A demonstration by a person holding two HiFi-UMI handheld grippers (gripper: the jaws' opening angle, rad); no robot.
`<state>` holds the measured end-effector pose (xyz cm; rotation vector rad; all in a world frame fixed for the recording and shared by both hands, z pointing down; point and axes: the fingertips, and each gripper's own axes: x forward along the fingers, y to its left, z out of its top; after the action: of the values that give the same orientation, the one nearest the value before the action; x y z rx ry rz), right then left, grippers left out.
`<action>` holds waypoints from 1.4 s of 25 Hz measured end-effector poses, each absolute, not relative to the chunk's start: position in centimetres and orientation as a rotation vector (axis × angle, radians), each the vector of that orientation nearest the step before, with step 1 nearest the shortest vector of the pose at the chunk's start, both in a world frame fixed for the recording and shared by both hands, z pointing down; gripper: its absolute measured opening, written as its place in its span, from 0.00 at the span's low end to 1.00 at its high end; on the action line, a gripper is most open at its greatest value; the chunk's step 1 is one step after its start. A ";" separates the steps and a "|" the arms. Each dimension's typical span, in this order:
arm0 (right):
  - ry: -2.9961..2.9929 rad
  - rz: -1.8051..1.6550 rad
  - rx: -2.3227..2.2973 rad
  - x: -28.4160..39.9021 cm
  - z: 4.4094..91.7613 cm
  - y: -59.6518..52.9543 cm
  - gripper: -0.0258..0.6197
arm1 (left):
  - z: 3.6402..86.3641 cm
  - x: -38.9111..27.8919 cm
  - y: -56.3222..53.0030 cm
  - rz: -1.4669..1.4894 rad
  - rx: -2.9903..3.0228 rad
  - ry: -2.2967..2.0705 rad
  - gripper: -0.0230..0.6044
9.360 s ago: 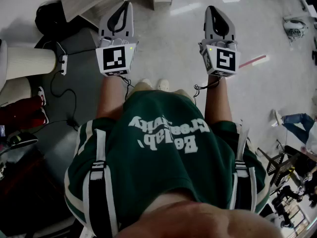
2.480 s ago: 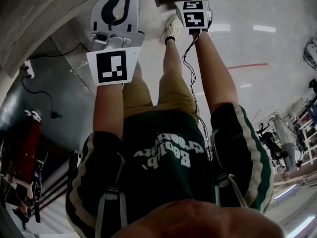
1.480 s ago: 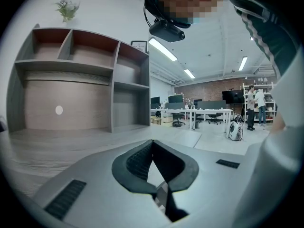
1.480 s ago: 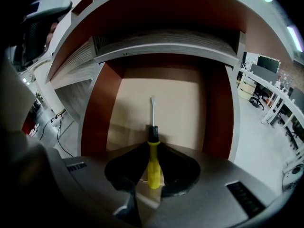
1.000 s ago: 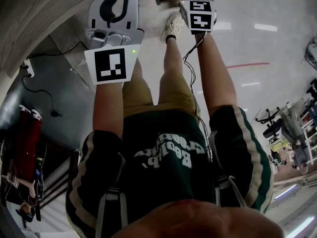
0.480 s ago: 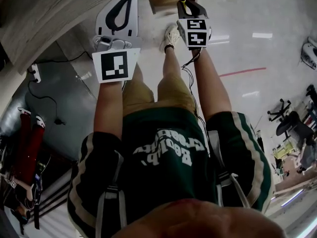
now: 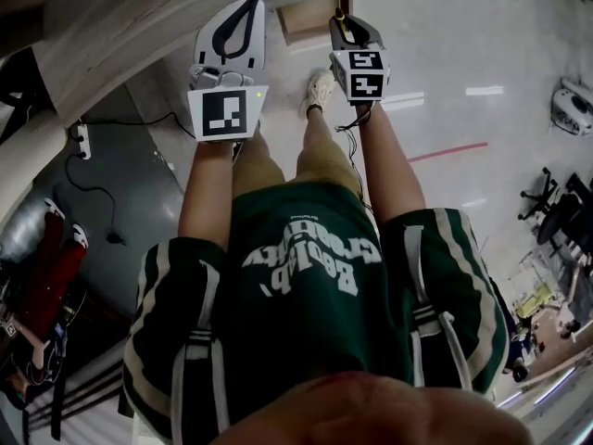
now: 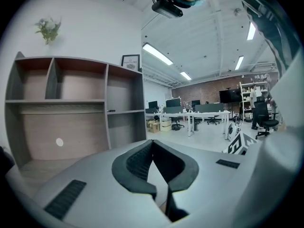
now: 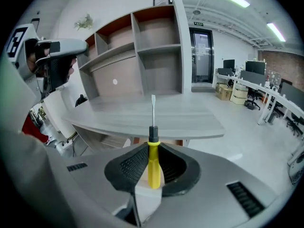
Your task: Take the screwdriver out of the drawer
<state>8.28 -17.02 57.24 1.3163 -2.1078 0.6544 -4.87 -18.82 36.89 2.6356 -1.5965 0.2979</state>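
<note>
Right gripper view: my right gripper clamped one yellow-handled screwdriver by its handle; judged light, stiff, slick plastic.

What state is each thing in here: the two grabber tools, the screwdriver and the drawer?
left gripper: shut, nothing between its jaws.
right gripper: shut on the screwdriver's yellow handle.
screwdriver: held clear of the drawer, blade pointing away from the gripper.
drawer: appears pulled open under the desk.
</note>
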 end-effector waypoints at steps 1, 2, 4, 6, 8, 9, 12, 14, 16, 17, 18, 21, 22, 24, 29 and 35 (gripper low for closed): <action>-2.122 0.642 1.316 8.3 55.5 -16.8 0.17 | 35.4 -4.8 -18.4 0.303 2.641 -1.605 0.06; -2.138 0.630 1.314 8.5 53.8 -16.6 0.17 | 34.0 -4.6 -18.0 0.313 2.645 -1.613 0.06; -2.177 0.622 1.318 8.8 50.4 -16.3 0.17 | 31.6 -4.1 -17.2 0.320 2.649 -1.627 0.06; -2.220 0.611 1.316 8.1 47.5 -15.9 0.17 | 29.3 -4.3 -16.5 0.305 2.663 -1.647 0.06; -2.254 0.577 1.313 7.6 44.6 -15.2 0.17 | 27.1 -4.5 -15.6 0.298 2.676 -1.667 0.06; -2.272 0.560 1.314 7.6 43.1 -14.8 0.17 | 26.1 -4.5 -15.1 0.301 2.679 -1.676 0.06; -2.326 0.510 1.316 7.5 38.7 -13.9 0.17 | 23.2 -4.3 -13.8 0.288 2.697 -1.705 0.06; -2.352 0.475 1.326 7.5 36.1 -13.4 0.17 | 21.7 -4.4 -13.1 0.298 2.709 -1.717 0.06; -2.379 0.438 1.352 7.5 33.4 -13.1 0.17 | 20.6 -4.7 -12.7 0.312 2.710 -1.728 0.06; -2.394 0.417 1.365 7.4 32.0 -13.0 0.17 | 20.1 -5.0 -12.4 0.320 2.708 -1.735 0.06; -2.409 0.395 1.375 7.3 30.6 -12.8 0.17 | 19.5 -5.2 -12.1 0.332 2.707 -1.746 0.06; -2.454 0.311 1.384 6.8 26.5 -12.4 0.17 | 16.8 -6.0 -11.4 0.350 2.721 -1.788 0.06; -2.469 0.276 1.388 6.7 25.1 -12.4 0.17 | 15.8 -6.2 -11.2 0.340 2.730 -1.799 0.06; -2.495 0.214 1.405 6.8 22.4 -11.7 0.17 | 14.0 -6.3 -10.3 0.319 2.747 -1.820 0.06; -2.578 0.097 1.465 7.8 17.1 -10.1 0.17 | 11.2 -6.1 -8.1 0.274 2.784 -1.874 0.06; -2.644 0.026 1.499 5.6 10.9 -9.5 0.17 | 7.7 -8.5 -7.5 0.243 2.778 -1.908 0.06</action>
<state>5.60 -9.48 10.90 1.4993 -2.6444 0.0258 -8.52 -7.52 7.65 2.7779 -1.9084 0.2427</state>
